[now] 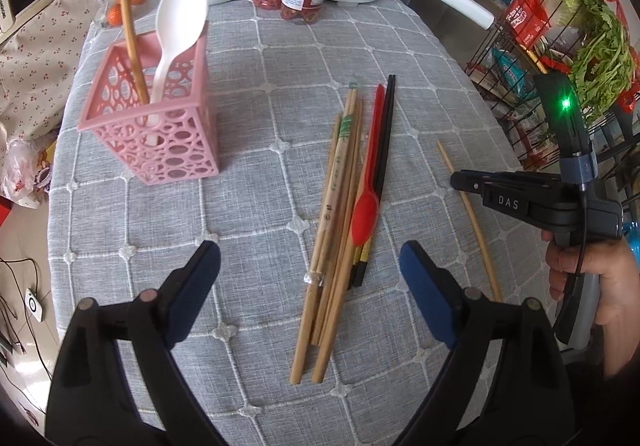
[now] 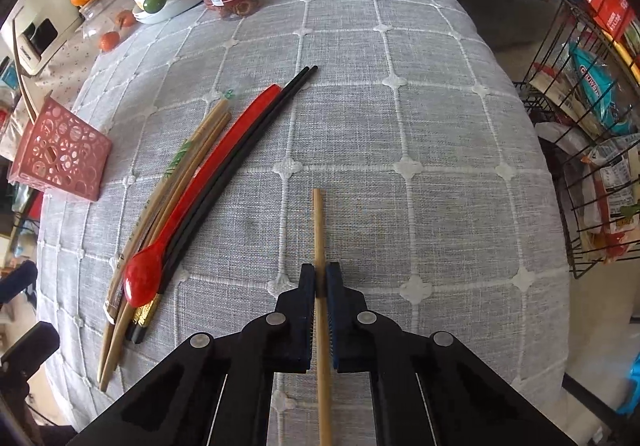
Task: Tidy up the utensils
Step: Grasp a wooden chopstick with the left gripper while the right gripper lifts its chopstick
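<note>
- The table [image 1: 280,58] has a grey checked cloth on it, and most of the tidying is not done yet.
- The pink basket [image 1: 160,134] stands up on the left side of the cloth. Two things are already in it: a white spoon [image 1: 182,10] and one long bamboo stick [image 1: 129,6]. So I think a little bit of the job is done.
- A pile of bamboo chopsticks [image 1: 336,214] lies flat in the middle of the cloth. It is well apart from the basket and has to go in.
- The black chopsticks [image 1: 384,142] lie just beside the pile, on its right.
- The red spoon [image 1: 366,214] lies on top, between the bamboo ones and the black ones.
- One single bamboo chopstick [image 2: 319,230] lies away from the pile, on the right.
- The right gripper [image 2: 319,274] is squeezed tight on that single chopstick, which looks to lie on the cloth, not lifted yet.
- The left gripper [image 1: 310,262] has its fingers wide apart. It holds nothing and hangs over the near end of the pile.
- I think the single chopstick goes to the basket next, then the pile.
</note>
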